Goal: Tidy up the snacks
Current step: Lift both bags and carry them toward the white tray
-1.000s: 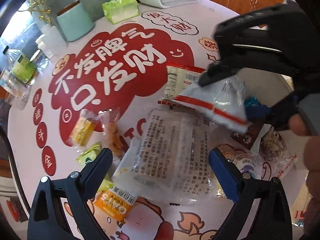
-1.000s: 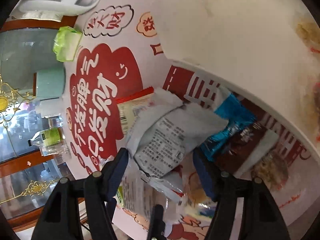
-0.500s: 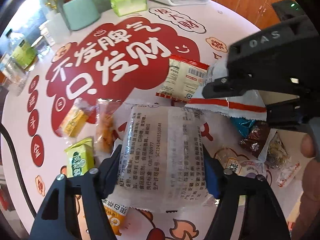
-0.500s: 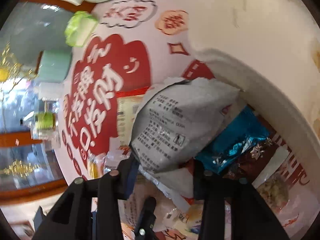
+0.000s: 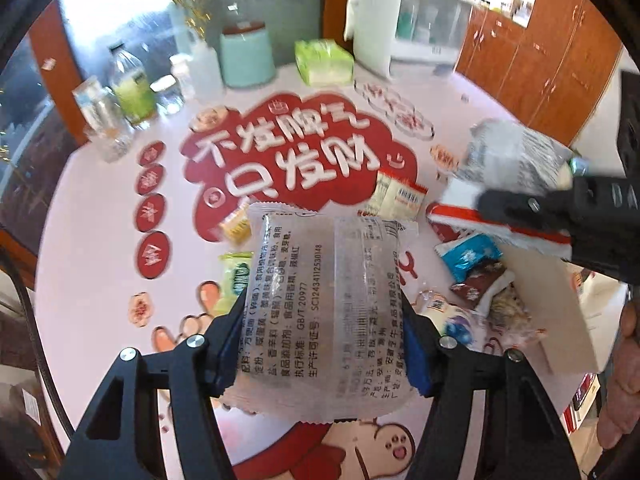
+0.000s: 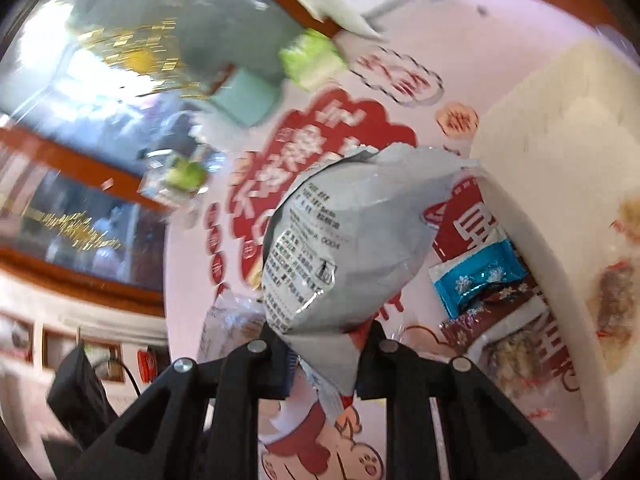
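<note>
Both grippers are loaded, so the sorting is in its carrying stage, not finished. Left gripper (image 5: 324, 320) has its jaws closing, the blue pads already pressing both sides of a clear printed snack pack (image 5: 326, 308), which hangs above the worktop (image 5: 100, 240) in the left wrist view. Right gripper (image 6: 324, 356) is clamped narrow on the pinched lower end of a grey foil bag (image 6: 352, 240) with a red stripe; the bag stands up out of the jaws, clear of the surface.

Beside the right gripper stands a white container (image 6: 560, 128), whose wall curves across the right wrist view; some snacks seem to lie inside it at the far right, though that part is too blurred to name. By my judgement this is where the snacks belong, and neither held pack has reached it.

Plenty is left. Against the container's outer wall lies a loose cluster: a blue packet (image 6: 476, 276), a dark brown packet (image 6: 492, 312) touching it, and a pale nutty-looking one (image 6: 516, 356) below. Farther out on the red-lettered cloth sit a cream packet with a red edge (image 5: 400, 196), a small yellow sweet (image 5: 236, 224) and a green packet (image 5: 238, 272), part hidden behind the held pack.

So, judged from how things lie, two snacks are on their way and at least six wait on the worktop.
</note>
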